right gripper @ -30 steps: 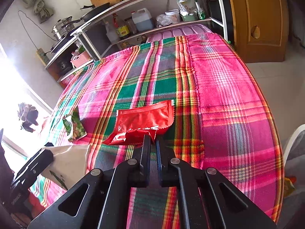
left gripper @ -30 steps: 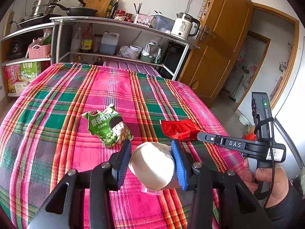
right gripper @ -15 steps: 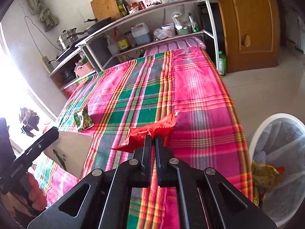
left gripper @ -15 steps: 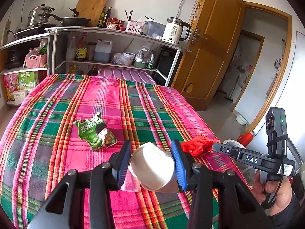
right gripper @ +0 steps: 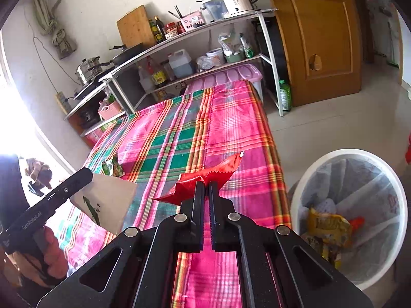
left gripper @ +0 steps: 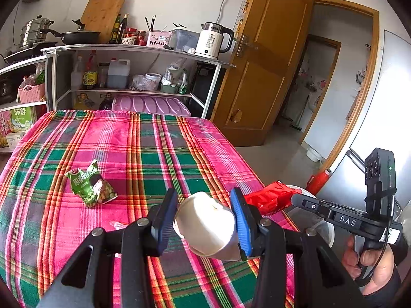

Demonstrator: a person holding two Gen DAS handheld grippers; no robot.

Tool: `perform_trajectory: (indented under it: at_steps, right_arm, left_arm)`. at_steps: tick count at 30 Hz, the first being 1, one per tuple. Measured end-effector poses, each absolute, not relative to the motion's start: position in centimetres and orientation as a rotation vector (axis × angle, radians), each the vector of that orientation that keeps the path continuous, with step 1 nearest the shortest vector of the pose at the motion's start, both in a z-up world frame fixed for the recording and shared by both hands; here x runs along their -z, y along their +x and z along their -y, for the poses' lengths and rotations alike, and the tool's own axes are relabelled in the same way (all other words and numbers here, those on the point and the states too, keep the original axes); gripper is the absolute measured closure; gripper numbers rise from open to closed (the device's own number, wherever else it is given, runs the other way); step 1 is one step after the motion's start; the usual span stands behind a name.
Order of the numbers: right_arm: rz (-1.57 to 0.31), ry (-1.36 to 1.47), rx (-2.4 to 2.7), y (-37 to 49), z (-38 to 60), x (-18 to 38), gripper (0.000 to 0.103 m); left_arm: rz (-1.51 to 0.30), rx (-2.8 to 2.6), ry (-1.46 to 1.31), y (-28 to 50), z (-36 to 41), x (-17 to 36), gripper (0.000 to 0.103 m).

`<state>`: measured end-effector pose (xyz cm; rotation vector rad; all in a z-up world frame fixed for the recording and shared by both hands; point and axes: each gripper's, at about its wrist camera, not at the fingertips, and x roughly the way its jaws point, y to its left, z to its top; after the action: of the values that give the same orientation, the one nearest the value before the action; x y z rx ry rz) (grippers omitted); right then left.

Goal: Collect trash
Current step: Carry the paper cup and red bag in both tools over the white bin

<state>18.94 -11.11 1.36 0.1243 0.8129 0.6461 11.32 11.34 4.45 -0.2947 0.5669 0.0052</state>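
Plaid tabletop (left gripper: pixel 143 148) in pink, green and red fills both views, with a metal kitchen shelf (left gripper: pixel 138 48) behind it carrying a white kettle (left gripper: pixel 214 41), bottles and pans.

Left hand-held gripper (left gripper: pixel 204 220): blue pads clamped on a white paper cup (left gripper: pixel 205 227), open mouth facing the lens, held above the near edge of the tabletop. The right wrist view shows the same cup from the side (right gripper: pixel 105 200), with a green leaf print on its wall.

Right hand-held gripper (right gripper: pixel 206 192): jaws nearly closed, pinching a red wrapper (right gripper: pixel 205 179). Wrapper is lifted off the cloth, near the right edge of the tabletop. From the left wrist it shows as a red crumple (left gripper: pixel 269 197) at the tip of the right gripper.

Only the right wrist view shows the inside of the white trash bin (right gripper: pixel 308 169) on the floor beside the tabletop, lined with a clear bag, yellow and orange wrappers at the bottom.

Green snack bag (left gripper: pixel 90 184) lies on the cloth, well left of the cup; a small clear scrap (left gripper: pixel 117 224) lies nearer the left gripper.
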Motion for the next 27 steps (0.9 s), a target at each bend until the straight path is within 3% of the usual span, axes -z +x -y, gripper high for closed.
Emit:
perform_trajectory:
  at_steps: [27]
  right_arm:
    - [-0.797, 0.268, -0.39, 18.7, 26.4, -0.2, 0.1]
  left_arm:
    - [-0.65, 0.233, -0.174, 19.7, 3.2, -3.9, 0.06]
